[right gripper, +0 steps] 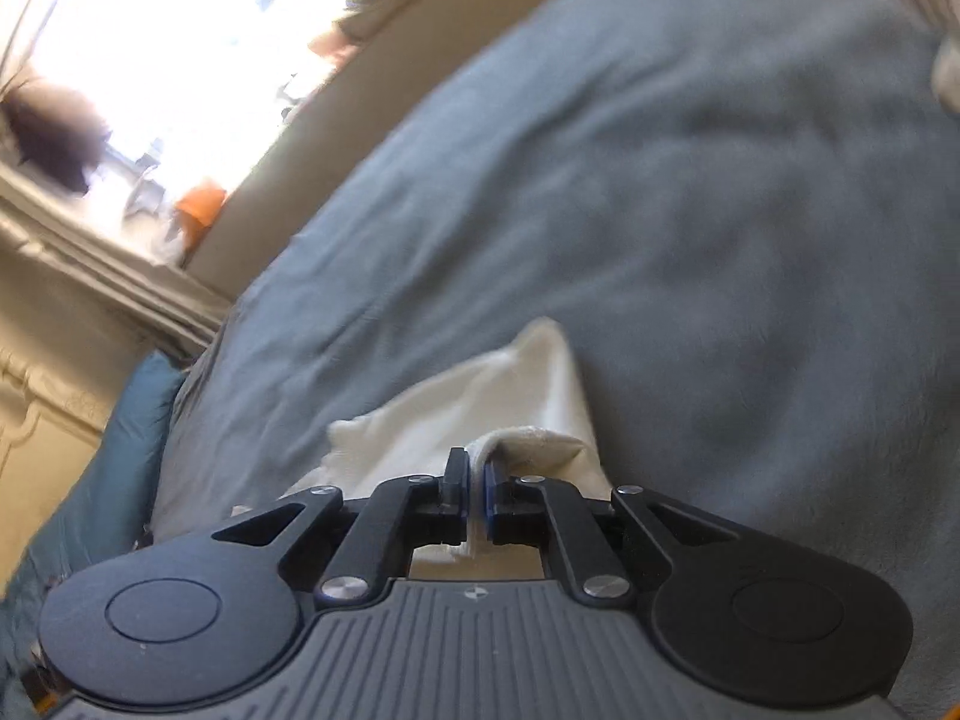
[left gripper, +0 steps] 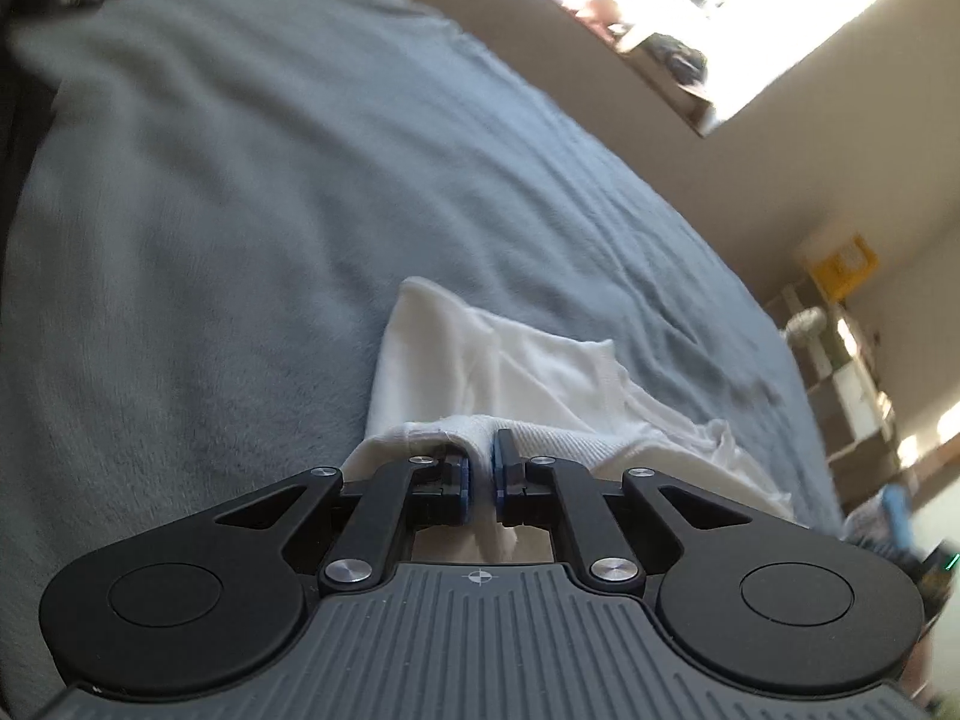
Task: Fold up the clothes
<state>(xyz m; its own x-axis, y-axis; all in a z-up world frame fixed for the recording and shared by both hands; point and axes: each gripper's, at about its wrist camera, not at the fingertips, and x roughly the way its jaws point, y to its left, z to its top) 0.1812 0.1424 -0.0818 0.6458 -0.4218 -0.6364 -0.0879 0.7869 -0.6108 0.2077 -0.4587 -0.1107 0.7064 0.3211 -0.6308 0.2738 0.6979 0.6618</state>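
Note:
A white garment [left gripper: 516,360] lies bunched on the grey blanket [left gripper: 252,192]. In the left wrist view my left gripper [left gripper: 482,450] is shut on a ribbed edge of this cloth, and the fabric trails off to the right. The right wrist view shows the same white garment [right gripper: 504,384] rising to a peak ahead of my right gripper [right gripper: 476,474], which is shut on a fold of its hem. A strip of cloth hangs down between each pair of fingers. How the garment joins between the two grips is hidden.
The grey blanket [right gripper: 690,192] covers a bed on all sides of the garment. A teal cushion [right gripper: 120,450] lies at the bed's left edge. A beige wall with a bright window [left gripper: 690,0] is behind, and shelves [left gripper: 840,360] stand at the right.

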